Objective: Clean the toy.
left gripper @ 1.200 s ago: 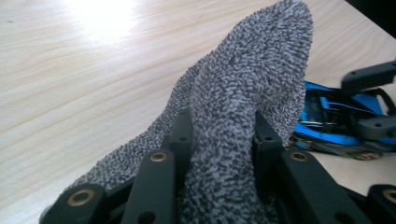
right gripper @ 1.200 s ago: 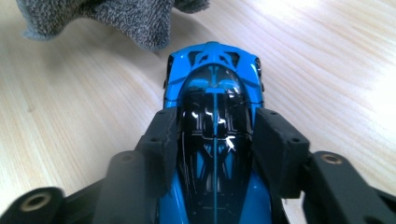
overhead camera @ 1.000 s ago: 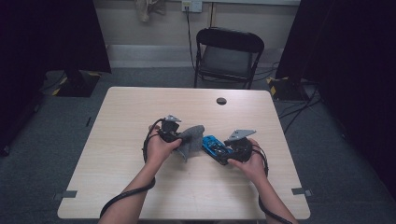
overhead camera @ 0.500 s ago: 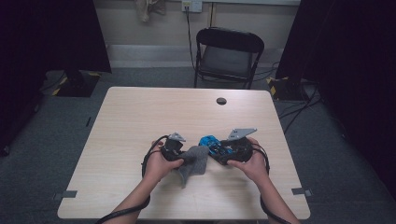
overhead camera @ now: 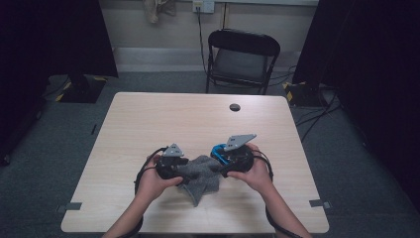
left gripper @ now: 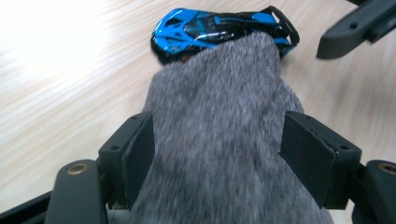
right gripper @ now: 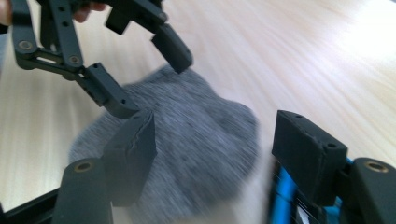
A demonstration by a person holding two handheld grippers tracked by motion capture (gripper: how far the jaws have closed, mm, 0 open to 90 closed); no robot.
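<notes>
A grey fuzzy cloth (overhead camera: 200, 178) lies on the table between my two grippers. Its far end is draped over the tail of a blue and black toy car (left gripper: 210, 30), which rests on the wood. My left gripper (left gripper: 215, 135) has just been opening; the cloth still lies between its spread jaws, loose. From the right gripper view the left gripper (right gripper: 149, 84) hovers open over the cloth (right gripper: 187, 135). My right gripper (right gripper: 215, 140) is open and empty, with the car (right gripper: 282, 196) just beside its right jaw.
The light wooden table (overhead camera: 148, 124) has a small black round thing (overhead camera: 235, 107) near its far edge. Beyond it stands a black folding chair (overhead camera: 242, 59). Both hands work near the table's front edge.
The left hand has come toward the front edge and lowered the cloth onto the table and the car. Its jaws have spread. The right hand has shifted slightly left.
</notes>
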